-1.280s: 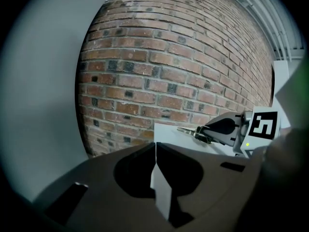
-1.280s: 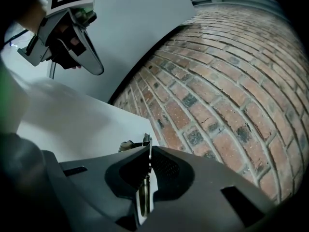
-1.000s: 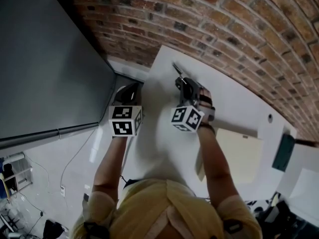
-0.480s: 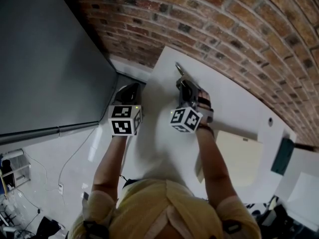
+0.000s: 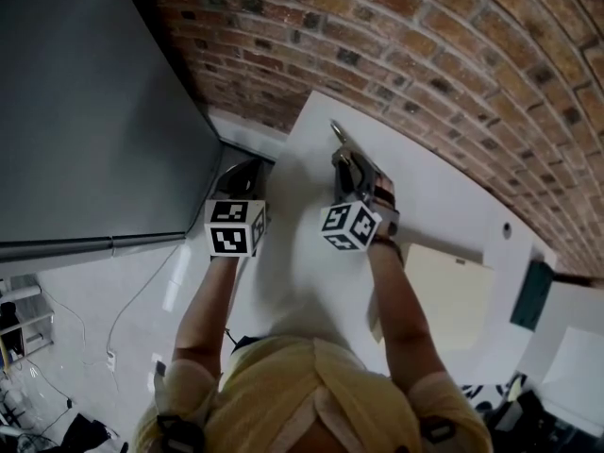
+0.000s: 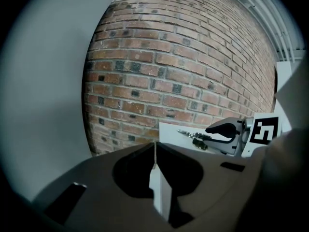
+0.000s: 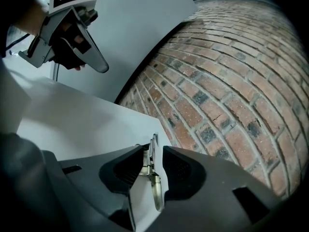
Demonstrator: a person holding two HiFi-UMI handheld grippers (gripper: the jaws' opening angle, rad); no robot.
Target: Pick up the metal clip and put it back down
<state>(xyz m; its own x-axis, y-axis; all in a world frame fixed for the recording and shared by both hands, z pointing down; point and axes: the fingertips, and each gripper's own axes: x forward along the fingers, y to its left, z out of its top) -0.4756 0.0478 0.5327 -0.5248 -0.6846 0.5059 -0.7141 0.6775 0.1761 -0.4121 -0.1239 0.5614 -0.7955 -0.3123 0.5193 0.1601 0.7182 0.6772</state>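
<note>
The metal clip [image 7: 152, 178] stands on edge between the jaws of my right gripper [image 7: 154, 151]. These jaws are opening: the clip leans on the left jaw and a gap shows at the right one. In the head view the clip [image 5: 338, 135] pokes out past the right gripper [image 5: 347, 157] near the far corner of the white table [image 5: 302, 253]. The left gripper view shows the clip [image 6: 190, 134] low over the table top. My left gripper [image 6: 155, 149] is shut on nothing and hangs off the table's left edge [image 5: 247, 170].
A brick wall [image 5: 425, 55] runs just behind the table's far edge. A dark grey panel [image 5: 94, 111] stands at the left. A beige sheet [image 5: 453, 291] lies on the table at the right, with a dark green object [image 5: 530, 291] beyond it.
The right gripper has edged slightly toward the table's far corner with the clip. The left gripper has stayed where it was.
</note>
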